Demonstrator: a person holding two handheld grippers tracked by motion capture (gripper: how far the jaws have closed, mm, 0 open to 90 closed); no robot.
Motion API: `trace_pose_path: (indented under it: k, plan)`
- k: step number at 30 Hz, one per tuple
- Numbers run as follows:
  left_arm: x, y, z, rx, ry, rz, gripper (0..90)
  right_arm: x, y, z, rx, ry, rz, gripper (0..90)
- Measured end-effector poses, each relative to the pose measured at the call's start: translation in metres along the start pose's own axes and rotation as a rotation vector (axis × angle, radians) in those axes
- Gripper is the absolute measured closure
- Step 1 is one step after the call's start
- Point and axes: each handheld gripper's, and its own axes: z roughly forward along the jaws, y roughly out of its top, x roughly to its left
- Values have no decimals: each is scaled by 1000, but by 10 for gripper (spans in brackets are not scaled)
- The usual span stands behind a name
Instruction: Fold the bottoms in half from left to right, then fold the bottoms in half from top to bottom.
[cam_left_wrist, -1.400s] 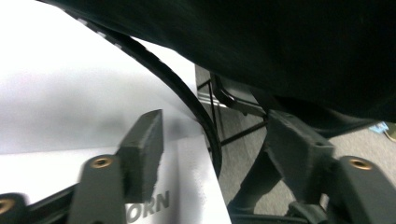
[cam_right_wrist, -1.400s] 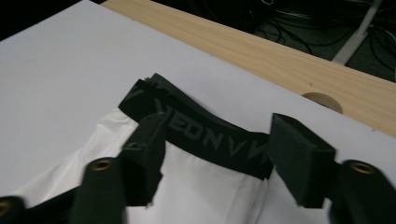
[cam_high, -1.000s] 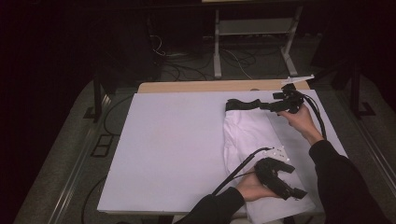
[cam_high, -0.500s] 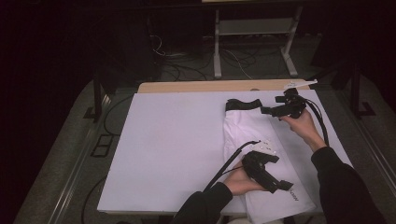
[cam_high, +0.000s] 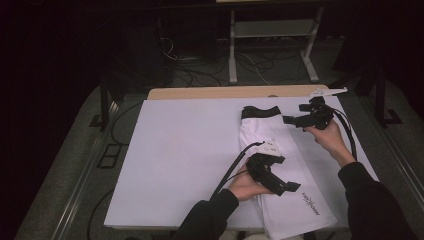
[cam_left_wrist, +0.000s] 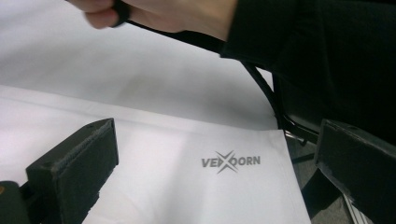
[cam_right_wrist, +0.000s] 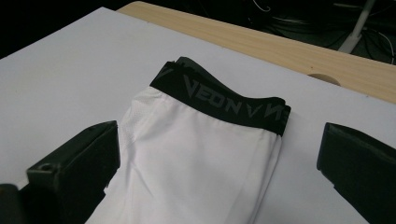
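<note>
**Both grippers open over the folded shorts**

I held my left gripper (cam_high: 286, 186) low over the near part of the white shorts (cam_high: 280, 165), my left hand (cam_high: 246, 184) wrapped around its body from below and to the left. My forearm came in from the bottom edge in a dark sleeve (cam_high: 207, 220). The jaws pointed toward the right and near corner of the table and stood wide apart with nothing between them. In the left gripper view they framed the hem of the shorts and a grey logo (cam_left_wrist: 230, 162) printed beside that hem. I could not tell whether the jaws touched the cloth.

My right gripper (cam_high: 291, 120) sat at the far right, just beside the black waistband (cam_high: 260, 112). My right hand (cam_high: 327, 136) gripped it from the near side, wrist bent, forearm running back toward the lower right corner. Its jaws pointed left toward the waistband and were also spread, holding nothing. In the right gripper view the waistband (cam_right_wrist: 219, 100) lay between and beyond the jaws, with lettering on it.

The shorts lay folded lengthwise on the white sheet (cam_high: 185, 150) covering the table (cam_high: 210, 93), right of centre, waistband at the far end and hem reaching the near edge. A black cable (cam_high: 231, 170) trailed from my left gripper across the sheet.
</note>
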Motion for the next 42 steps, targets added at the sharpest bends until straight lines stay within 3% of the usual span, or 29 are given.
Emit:
trace_pose_path:
  k: [21, 42]
  plan:
    - [36, 2, -40, -58, 125, -46, 0, 6, -13, -4, 22, 2, -12, 0]
    - [82, 1, -59, -70, 225, -114, 0, 0, -21, -1, 39, 11, 2, 0]
